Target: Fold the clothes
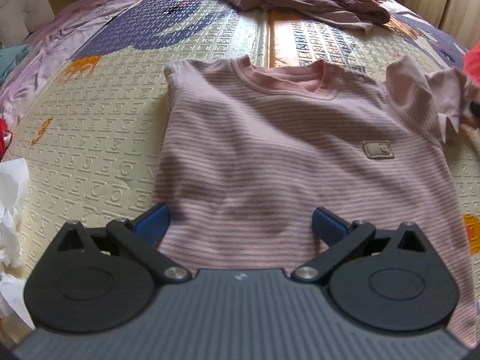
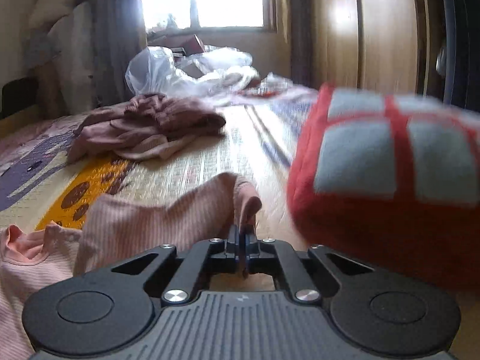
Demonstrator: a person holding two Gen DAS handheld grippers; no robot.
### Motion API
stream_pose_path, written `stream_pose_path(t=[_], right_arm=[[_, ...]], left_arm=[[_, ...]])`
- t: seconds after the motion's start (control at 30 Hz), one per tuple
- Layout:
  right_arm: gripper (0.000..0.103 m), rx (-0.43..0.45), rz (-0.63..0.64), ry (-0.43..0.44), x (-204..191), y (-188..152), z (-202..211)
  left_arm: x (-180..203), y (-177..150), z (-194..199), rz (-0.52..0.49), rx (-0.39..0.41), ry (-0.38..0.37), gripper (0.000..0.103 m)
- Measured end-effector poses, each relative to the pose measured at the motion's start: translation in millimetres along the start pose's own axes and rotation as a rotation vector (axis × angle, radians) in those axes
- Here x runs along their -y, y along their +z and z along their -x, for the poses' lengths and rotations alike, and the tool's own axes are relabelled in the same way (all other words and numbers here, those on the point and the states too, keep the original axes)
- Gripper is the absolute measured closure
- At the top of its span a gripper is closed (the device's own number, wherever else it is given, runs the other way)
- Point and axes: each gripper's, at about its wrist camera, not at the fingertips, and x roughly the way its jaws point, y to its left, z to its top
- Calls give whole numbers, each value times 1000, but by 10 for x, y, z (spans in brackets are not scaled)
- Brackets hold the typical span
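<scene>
A pink striped shirt (image 1: 270, 150) lies front-up on the patterned mat (image 1: 90, 126), collar away from me, with a small grey patch on the chest. My left gripper (image 1: 240, 219) hovers open over the shirt's lower part, blue pads wide apart and nothing between them. The shirt's right sleeve (image 1: 435, 96) is lifted and bunched at the right edge. In the right wrist view my right gripper (image 2: 242, 234) is shut on that sleeve (image 2: 210, 204), and the fabric rises from the closed jaws. The pink collar (image 2: 27, 249) shows at the lower left.
A crumpled mauve garment pile (image 1: 315, 3) (image 2: 144, 126) lies farther up the mat. A red and grey plush object (image 2: 390, 165) looms close on the right. Clear plastic bags (image 2: 180, 69) sit under the window. White crumpled material (image 1: 9, 210) lies at the left edge.
</scene>
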Motion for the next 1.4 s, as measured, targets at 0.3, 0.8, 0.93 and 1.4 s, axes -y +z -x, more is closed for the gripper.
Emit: stream_pose_path(t=[0.3,0.8,0.93,1.4], right_arm=[[100,138,48,-129,80,272,444],[75,281,-21,-283,95,191,638],[78,176,41,89,-291,45,484],[73,-160,193,52,-334,-173,-250]], left_arm=[[-17,11,-9,8,-2,0,0],[7,5,-13,8,-2,8,0],[16,-3,-9,12,2,12,0],[19,-12,1,19,7,16,0]])
